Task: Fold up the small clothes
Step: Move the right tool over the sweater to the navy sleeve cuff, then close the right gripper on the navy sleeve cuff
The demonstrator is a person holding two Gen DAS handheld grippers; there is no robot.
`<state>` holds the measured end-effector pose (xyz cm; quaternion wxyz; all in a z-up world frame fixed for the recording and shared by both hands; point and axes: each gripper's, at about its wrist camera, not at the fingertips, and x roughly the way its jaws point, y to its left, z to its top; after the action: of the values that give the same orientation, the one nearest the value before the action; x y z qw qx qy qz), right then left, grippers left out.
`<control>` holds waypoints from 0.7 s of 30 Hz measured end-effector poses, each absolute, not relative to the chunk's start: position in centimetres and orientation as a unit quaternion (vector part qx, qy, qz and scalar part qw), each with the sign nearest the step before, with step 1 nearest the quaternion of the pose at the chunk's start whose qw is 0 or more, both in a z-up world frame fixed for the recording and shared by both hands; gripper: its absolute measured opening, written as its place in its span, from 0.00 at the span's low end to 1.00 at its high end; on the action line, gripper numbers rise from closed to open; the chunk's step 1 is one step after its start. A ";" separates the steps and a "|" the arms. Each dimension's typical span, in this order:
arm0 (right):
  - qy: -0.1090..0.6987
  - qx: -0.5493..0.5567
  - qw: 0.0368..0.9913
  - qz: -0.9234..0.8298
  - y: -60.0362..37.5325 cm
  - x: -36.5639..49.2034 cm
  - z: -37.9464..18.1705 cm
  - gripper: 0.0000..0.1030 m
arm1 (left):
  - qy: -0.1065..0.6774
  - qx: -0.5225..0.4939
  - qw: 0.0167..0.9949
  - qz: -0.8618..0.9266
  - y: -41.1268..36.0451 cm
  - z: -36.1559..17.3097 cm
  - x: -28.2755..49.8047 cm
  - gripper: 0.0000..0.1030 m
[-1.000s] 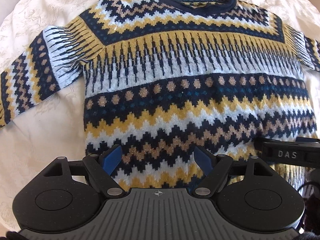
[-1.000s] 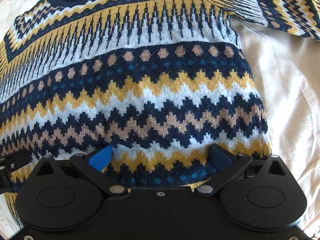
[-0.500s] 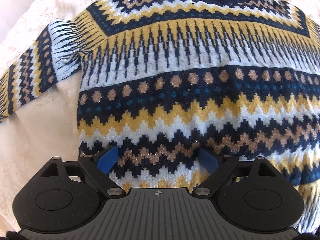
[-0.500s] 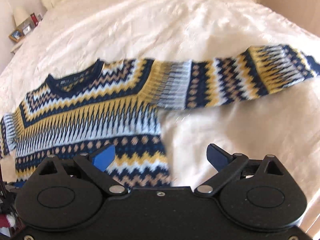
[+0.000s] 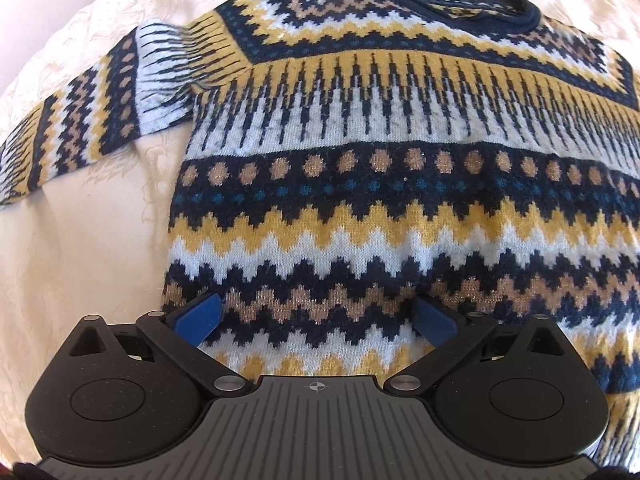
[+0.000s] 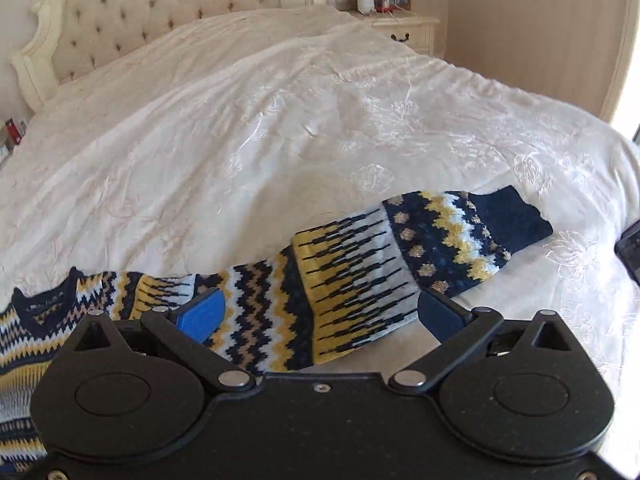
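A patterned knit sweater [image 5: 400,208] lies face up and spread flat on a cream embroidered bedspread [image 5: 80,240] — navy, mustard, white and tan zigzag bands, a row of tan dots across the chest, a navy ribbed collar [image 5: 472,8] at the far end. One sleeve [image 5: 80,120] stretches out to the side and down toward the edge of the left wrist view.

The left gripper [image 5: 316,318] hovers over the lower body of the sweater near the hem, its blue-padded fingers [image 5: 198,318] spread wide with nothing between them; the knit shows plainly in the gap.

The right gripper [image 6: 320,314] sits over the other sleeve [image 6: 380,268], which lies extended across the bedspread with its navy cuff [image 6: 508,220] at the far tip. Its jaws are likewise wide apart and grip nothing — the sleeve passes beneath the gap, and whether the pads touch the fabric I cannot tell.

Beyond, in the right wrist view, a tufted cream headboard [image 6: 160,12] and a nightstand [image 6: 404,30] carrying small items stand at the head of the bed. A dark object [image 6: 630,248] pokes in at the right edge.
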<state>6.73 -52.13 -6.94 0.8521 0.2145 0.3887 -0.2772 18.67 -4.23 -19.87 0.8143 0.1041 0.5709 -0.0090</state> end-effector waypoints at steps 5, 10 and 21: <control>0.408 0.225 0.830 -0.307 -57.0 5.3 -7.8 0.98 | 0.582 0.082 0.808 0.030 -4.3 -19.3 18.4 1.00; 0.417 0.270 0.809 -0.314 -60.7 4.2 -9.2 0.85 | 0.586 0.086 0.805 0.038 -5.4 -19.3 17.4 1.00; 0.370 0.359 0.798 -0.312 -65.9 4.6 -11.2 0.62 | 0.596 0.083 0.798 0.024 -4.5 -19.2 19.1 1.00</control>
<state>4.64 -65.91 -11.22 0.7978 0.3591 0.3703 -0.3121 19.08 -4.50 -19.21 0.7983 0.0831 0.5960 0.0242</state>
